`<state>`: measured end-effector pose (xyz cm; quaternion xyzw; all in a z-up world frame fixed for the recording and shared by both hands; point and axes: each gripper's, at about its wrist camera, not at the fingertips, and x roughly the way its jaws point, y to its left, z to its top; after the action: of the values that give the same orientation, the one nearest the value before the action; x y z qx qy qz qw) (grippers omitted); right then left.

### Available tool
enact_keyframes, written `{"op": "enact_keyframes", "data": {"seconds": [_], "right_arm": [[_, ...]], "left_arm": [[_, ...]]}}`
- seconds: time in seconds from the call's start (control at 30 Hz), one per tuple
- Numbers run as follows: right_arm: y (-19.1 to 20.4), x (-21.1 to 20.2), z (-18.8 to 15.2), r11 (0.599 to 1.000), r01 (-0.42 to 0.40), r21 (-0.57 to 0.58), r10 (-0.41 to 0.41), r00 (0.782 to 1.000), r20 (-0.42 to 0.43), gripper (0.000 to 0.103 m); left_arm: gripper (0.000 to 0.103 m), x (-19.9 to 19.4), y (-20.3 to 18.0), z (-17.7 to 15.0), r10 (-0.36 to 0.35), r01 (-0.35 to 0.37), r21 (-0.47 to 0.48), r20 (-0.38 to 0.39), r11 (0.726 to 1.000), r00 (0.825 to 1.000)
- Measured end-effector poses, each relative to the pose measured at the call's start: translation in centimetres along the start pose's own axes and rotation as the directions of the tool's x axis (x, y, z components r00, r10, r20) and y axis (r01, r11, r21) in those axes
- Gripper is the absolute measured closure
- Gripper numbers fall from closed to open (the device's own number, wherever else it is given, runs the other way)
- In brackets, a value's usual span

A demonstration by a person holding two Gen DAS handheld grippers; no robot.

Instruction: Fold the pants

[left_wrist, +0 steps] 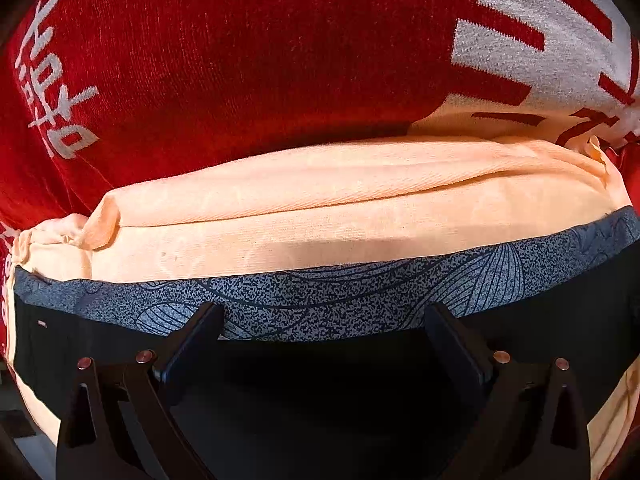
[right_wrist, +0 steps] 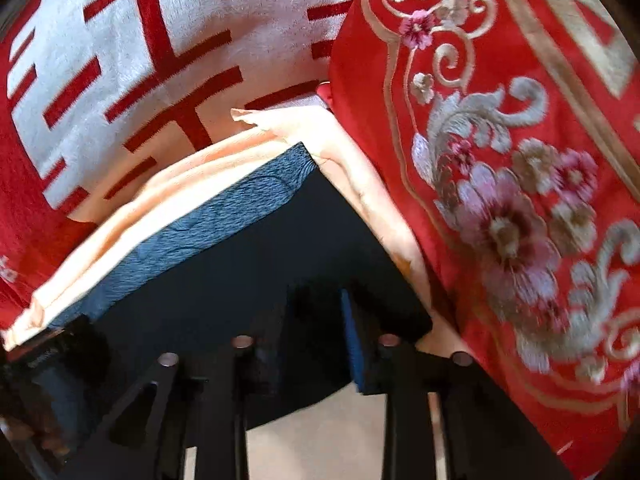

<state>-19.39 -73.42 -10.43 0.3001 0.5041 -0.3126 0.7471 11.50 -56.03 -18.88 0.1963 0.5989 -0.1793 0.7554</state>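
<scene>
Left claw (left_wrist: 322, 320) spread wide over pants (left_wrist: 320, 380).

Left tongs (left_wrist: 322, 320) spread; right tongs (right_wrist: 320, 320) pinched.

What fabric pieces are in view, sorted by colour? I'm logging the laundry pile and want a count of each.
Black pants with a blue-grey patterned waistband: 1
Peach cloth lying under the pants: 1
Red blanket with white characters: 1
Red cloth with embroidered flowers: 1
Total: 4
</scene>
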Motion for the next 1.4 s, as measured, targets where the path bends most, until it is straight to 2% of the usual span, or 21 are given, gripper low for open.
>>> {"op": "enact_keyframes", "data": {"seconds": [0.07,0.3,0.53,0.6,0.67,0.93,1.0,1.17,1.27,1.4], "right_arm": [[0.3,-1.0,-1.0,1.0,-0.017,-0.003,0.017,1.0,0.005,0.052],[-0.5,-1.9,-5.5,0.991,-0.092,0.093,0.101,0.991,-0.093,0.052],[-0.7,-1.2,-7.3,0.983,-0.111,0.143,0.131,0.982,-0.136,0.052],[-0.8,-1.5,-7.5,0.98,-0.125,0.153,0.147,0.979,-0.139,0.052],[-0.8,-1.4,-7.5,0.976,-0.138,0.166,0.162,0.977,-0.141,0.052],[-0.8,-1.0,-7.9,0.964,-0.18,0.198,0.21,0.967,-0.146,0.052],[-0.7,-0.8,-8.0,0.963,-0.179,0.201,0.21,0.967,-0.147,0.052],[-0.8,-0.6,-8.3,0.957,-0.188,0.219,0.223,0.963,-0.149,0.052],[-1.0,-0.4,-8.4,0.947,-0.211,0.244,0.249,0.958,-0.141,0.052],[-1.8,-0.3,-8.4,0.907,-0.29,0.305,0.333,0.938,-0.098,0.052]], "left_arm": [[0.001,-0.3,-0.1,0.3,-0.001,0.001,-0.001,-0.002,1.0,1.0],[0.001,-1.2,-0.8,0.0,-0.004,0.004,-0.001,-0.007,1.0,1.0],[0.001,-2.5,-1.7,-0.6,-0.008,0.008,0.014,-0.005,1.0,1.0],[0.001,-2.9,-1.9,-1.5,-0.01,0.01,0.015,-0.006,1.0,1.0],[0.001,-3.4,-0.1,-3.1,-0.011,0.011,0.018,-0.008,1.0,1.0],[0.001,-4.8,-1.6,-5.4,-0.028,0.029,0.04,-0.019,0.999,0.999],[0.001,-5.5,-0.6,-7.2,-0.034,0.035,0.044,-0.022,0.998,0.999],[0.001,-6.8,-1.5,-10.2,-0.048,0.05,0.066,-0.038,0.997,0.998],[0.001,-7.1,-2.2,-11.4,-0.057,0.061,0.082,-0.052,0.995,0.997],[0.001,-6.6,-2.8,-13.0,-0.05,0.057,0.091,-0.082,0.994,0.995]]}}
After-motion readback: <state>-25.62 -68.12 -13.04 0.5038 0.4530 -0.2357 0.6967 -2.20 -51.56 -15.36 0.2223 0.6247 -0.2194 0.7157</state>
